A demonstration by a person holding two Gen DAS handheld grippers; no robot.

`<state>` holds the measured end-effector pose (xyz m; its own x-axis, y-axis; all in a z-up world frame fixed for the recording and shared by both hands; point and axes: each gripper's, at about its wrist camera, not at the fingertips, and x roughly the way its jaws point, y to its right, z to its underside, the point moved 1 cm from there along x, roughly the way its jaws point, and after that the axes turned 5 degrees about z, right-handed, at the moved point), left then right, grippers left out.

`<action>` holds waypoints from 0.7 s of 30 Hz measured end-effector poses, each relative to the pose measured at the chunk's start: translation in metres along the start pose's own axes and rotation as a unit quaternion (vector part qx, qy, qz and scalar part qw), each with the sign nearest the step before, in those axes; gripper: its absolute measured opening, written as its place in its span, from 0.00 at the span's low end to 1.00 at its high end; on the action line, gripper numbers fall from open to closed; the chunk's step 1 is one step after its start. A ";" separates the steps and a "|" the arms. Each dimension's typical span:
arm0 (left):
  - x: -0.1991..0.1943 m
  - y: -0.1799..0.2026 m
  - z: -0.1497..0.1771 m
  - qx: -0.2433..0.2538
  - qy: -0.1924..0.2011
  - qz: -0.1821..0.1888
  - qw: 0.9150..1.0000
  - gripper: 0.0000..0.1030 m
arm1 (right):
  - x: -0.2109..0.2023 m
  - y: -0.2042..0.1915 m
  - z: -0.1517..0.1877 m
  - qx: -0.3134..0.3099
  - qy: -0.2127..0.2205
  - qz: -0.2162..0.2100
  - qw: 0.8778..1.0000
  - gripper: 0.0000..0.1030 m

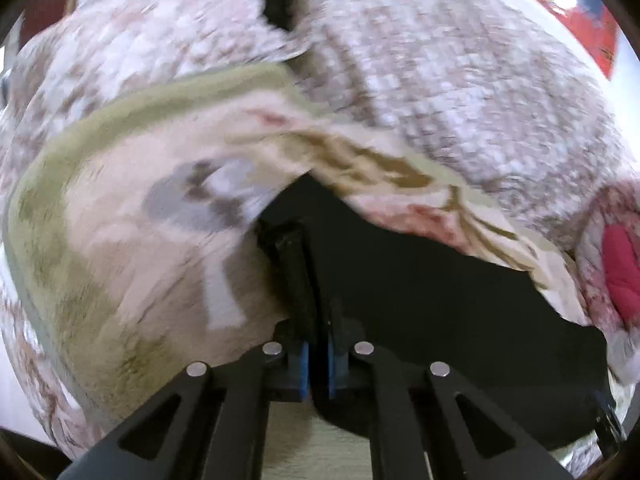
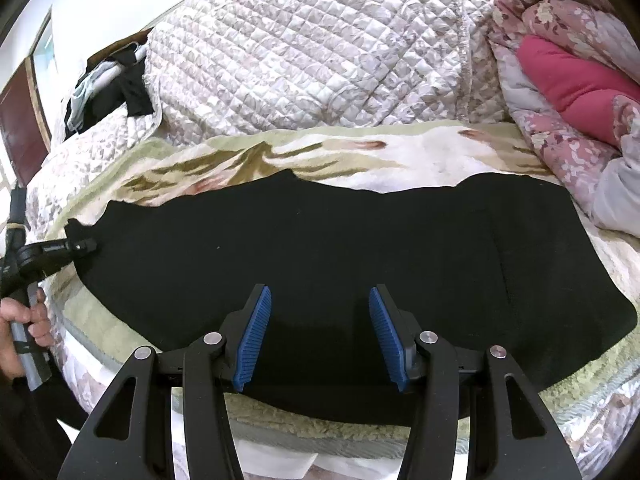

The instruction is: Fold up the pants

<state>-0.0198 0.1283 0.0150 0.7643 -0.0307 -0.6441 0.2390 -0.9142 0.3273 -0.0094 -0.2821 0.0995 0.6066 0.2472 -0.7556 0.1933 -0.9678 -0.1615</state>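
Observation:
Black pants [image 2: 340,248] lie spread flat across a cream and green blanket [image 2: 400,156] on a bed. My right gripper [image 2: 320,300] is open and empty, low over the near edge of the pants at their middle. My left gripper [image 2: 82,246] shows at the far left of the right wrist view, shut on the left end of the pants. In the left wrist view the left gripper [image 1: 306,240] has its fingers pressed together on black cloth [image 1: 420,280], which runs off to the right. That view is blurred.
A quilted white and brown cover [image 2: 320,52] is heaped behind the blanket. A floral quilt with a pink pillow [image 2: 568,80] lies at the right. Dark clothes [image 2: 116,84] lie at the back left. A person's hand [image 2: 28,316] holds the left gripper's handle.

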 end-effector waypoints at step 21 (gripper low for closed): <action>0.027 0.208 0.083 0.265 -0.130 0.214 0.931 0.07 | -0.013 0.049 -0.007 0.105 0.007 0.025 0.994 0.50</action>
<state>0.0010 -0.0963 0.0089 0.5342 -0.4717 -0.7015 -0.4359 -0.8647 0.2495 -0.0022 -0.3321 0.1056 0.6228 0.1983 -0.7568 -0.0013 -0.9671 -0.2544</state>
